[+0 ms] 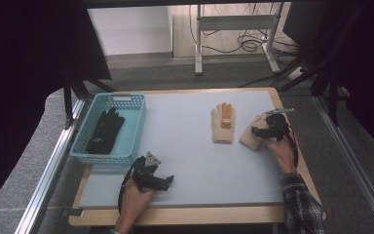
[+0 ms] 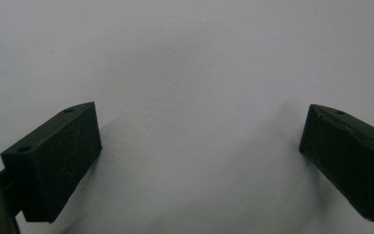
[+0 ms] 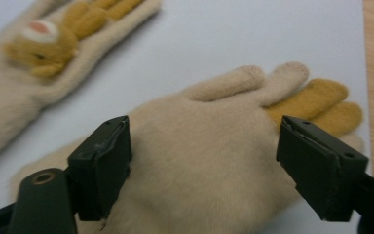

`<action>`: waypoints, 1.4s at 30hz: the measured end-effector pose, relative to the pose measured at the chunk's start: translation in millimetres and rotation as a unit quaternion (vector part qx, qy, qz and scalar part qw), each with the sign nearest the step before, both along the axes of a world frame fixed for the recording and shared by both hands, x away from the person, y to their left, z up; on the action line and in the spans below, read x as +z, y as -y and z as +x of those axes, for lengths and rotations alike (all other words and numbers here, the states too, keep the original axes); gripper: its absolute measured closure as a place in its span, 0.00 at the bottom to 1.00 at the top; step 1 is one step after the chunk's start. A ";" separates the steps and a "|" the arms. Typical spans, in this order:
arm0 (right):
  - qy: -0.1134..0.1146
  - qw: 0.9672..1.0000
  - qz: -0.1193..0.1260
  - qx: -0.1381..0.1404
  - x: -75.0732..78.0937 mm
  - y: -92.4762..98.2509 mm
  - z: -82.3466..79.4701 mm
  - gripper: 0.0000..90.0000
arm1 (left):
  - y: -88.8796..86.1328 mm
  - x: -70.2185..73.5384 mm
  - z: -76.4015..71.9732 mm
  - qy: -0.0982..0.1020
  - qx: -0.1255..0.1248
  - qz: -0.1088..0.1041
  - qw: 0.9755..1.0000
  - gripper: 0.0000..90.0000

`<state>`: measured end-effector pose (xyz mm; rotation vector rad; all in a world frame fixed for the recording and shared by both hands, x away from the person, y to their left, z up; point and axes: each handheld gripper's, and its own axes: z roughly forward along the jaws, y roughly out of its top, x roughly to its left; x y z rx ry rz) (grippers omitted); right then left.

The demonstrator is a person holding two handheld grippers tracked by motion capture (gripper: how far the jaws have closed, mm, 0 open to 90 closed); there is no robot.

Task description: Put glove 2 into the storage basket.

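With my right hand-held gripper (image 3: pixel 202 165) spread wide astride the cream glove (image 3: pixel 209 161), I judged a central, deep pinch best.

A wide bare stretch of the pale grey table mat (image 1: pixel 185 146) is left open between the turquoise plastic basket (image 1: pixel 126 146) at the left and the two cream knitted gloves (image 1: pixel 223 127) at the right, just beside each other.
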<state>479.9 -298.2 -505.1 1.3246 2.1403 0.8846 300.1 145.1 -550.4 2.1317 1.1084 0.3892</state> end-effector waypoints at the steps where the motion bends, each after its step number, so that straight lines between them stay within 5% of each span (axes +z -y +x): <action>1: -0.004 1.000 0.000 0.000 -2.7 -0.5 3.5 0.20 | 0.0 0.0 0.0 0.000 0.000 0.000 1.000 0.02; 5: -0.012 1.000 -0.025 0.002 -11.8 -7.8 9.3 0.26 | 0.0 0.0 0.0 0.000 0.000 0.000 1.000 0.02; 8: -0.007 0.999 -0.034 0.006 -9.6 -11.2 4.4 0.49 | 0.0 0.0 0.0 0.000 0.000 0.000 1.000 0.02; 12: 0.004 0.998 -0.055 0.007 -7.1 -15.1 -2.1 0.66 | 0.0 0.0 -0.1 0.000 0.000 0.001 1.000 0.02; 18: 0.019 1.000 -0.013 0.018 5.3 -8.9 -10.7 0.90 | -0.3 0.1 0.0 0.000 -0.001 0.002 1.000 0.02; 23: 0.019 0.999 -0.015 0.022 13.7 -6.9 -18.1 0.91 | -0.3 0.1 0.0 0.000 -0.001 0.002 1.000 0.02; 31: 0.034 0.998 0.033 0.039 36.1 -1.8 -35.3 0.91 | -0.3 0.1 0.0 0.000 -0.001 0.002 1.000 0.02; 42: 0.059 0.988 0.069 0.127 66.2 -33.8 -79.2 0.91 | -0.1 0.0 -0.1 0.000 0.000 0.001 1.000 0.02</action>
